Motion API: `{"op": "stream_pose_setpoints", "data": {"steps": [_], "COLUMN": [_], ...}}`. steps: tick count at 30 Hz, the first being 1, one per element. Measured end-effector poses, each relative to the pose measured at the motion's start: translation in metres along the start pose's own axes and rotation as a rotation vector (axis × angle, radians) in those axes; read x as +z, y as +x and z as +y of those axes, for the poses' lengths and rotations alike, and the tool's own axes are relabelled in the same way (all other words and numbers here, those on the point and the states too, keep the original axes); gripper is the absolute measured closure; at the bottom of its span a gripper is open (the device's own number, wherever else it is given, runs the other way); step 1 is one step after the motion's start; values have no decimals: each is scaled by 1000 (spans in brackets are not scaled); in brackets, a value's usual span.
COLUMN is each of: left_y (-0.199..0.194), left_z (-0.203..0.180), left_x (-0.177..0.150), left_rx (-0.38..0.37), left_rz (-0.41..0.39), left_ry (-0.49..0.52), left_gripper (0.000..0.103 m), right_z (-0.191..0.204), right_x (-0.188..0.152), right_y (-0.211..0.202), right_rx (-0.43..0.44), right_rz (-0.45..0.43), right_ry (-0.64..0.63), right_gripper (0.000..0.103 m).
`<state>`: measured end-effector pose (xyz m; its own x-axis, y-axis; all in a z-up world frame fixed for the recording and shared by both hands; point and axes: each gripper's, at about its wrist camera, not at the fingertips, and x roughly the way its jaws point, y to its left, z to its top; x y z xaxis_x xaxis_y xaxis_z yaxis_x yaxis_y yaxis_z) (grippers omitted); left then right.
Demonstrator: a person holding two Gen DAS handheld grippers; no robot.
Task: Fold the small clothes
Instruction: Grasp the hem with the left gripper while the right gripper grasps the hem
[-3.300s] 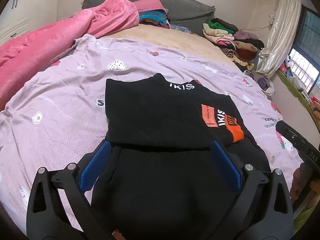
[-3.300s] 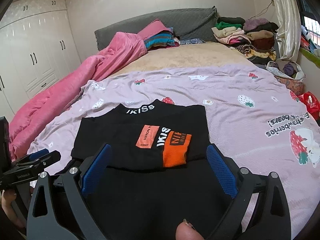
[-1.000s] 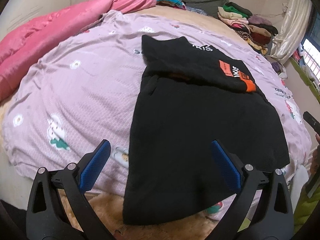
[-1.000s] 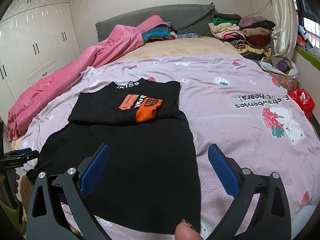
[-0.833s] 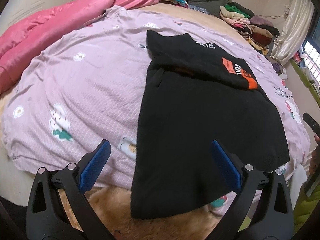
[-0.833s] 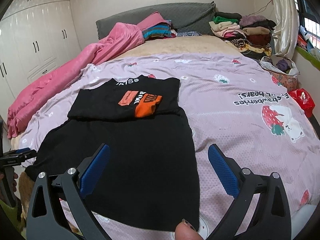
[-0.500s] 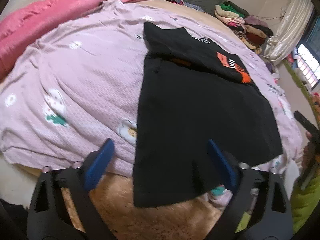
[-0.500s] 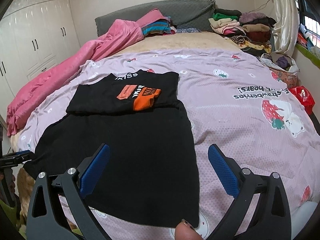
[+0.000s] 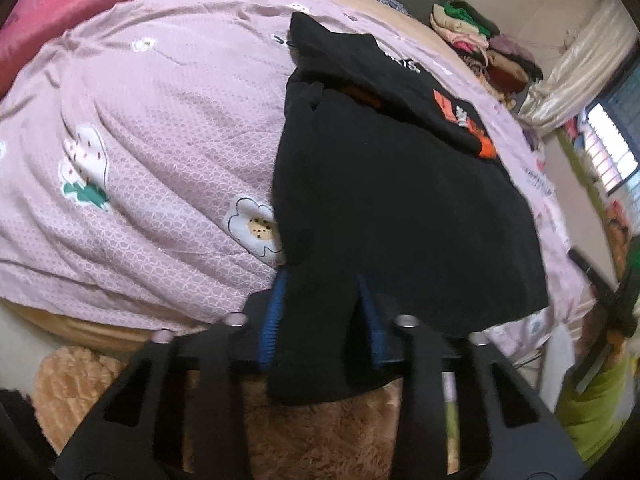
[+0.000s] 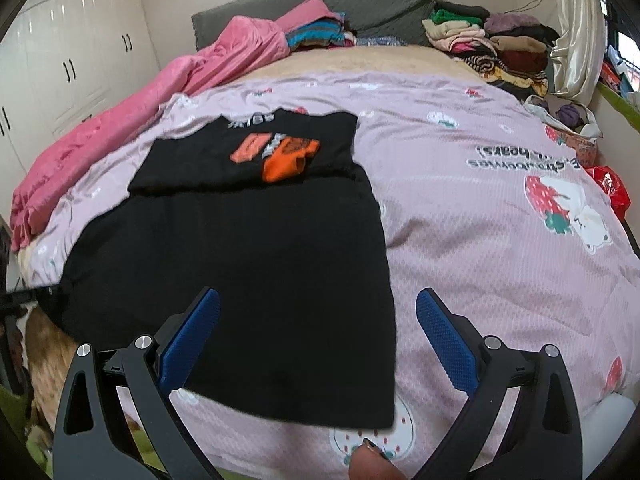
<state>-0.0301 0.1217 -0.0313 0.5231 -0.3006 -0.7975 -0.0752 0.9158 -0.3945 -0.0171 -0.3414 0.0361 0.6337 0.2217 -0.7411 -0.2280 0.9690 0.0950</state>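
Left tongs [image 9: 320, 312] are closing on the near hem corner of the black garment [image 9: 392, 200], with a fold of the dark cloth pinched between the 2 blue pads at about 6 o'clock in the left wrist view. Right tongs [image 10: 318, 336] stand wide open, holding nothing, their blue pads straddling the garment's other near corner [image 10: 376, 408], which lies flat on the bed at about 6 o'clock in the right wrist view. That black garment is spread over the lilac printed bedspread [image 10: 500, 240], its top part folded down toward the middle so that the orange patches [image 10: 280, 156] face up at about 11 o'clock. Beyond it, a pink quilt [image 10: 160, 92] lies along the bed's far left edge, and piled clothes [image 10: 488, 40] sit at about 1 o'clock by the grey headboard [image 10: 360, 4].
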Motion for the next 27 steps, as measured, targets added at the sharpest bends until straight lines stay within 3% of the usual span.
{"op": "stream_pose_setpoints", "data": {"steps": [8,10,17,18,19,22,27], "left_y": [1,5,5,4,3,0,-22], "left_z": [0,0,0,0,0,-2,-9], "left_x": [-1,-1,-2,-2,-2,-3,2], "left_rx": [-16,-16,-16,-15,-13,-7,-44], "left_rz": [7,12,4,-1,-6,-18,-100], "left_ry": [6,2,-15,-18,-19,-12,10], "left_gripper": [84,83,80,80,81,90,97], "right_z": [-13,-16,-26,-25,-23,-18,-21], "right_x": [-28,-34,-52,-52,-51,-46,-34], "right_y": [14,20,43,42,40,31,9], "right_rx": [24,24,-15,-16,-9,-24,35], "right_rz": [120,150,240,236,232,187,87], "right_ry": [3,3,27,22,14,-7,34], "right_gripper": [6,20,29,37,54,90,96]}}
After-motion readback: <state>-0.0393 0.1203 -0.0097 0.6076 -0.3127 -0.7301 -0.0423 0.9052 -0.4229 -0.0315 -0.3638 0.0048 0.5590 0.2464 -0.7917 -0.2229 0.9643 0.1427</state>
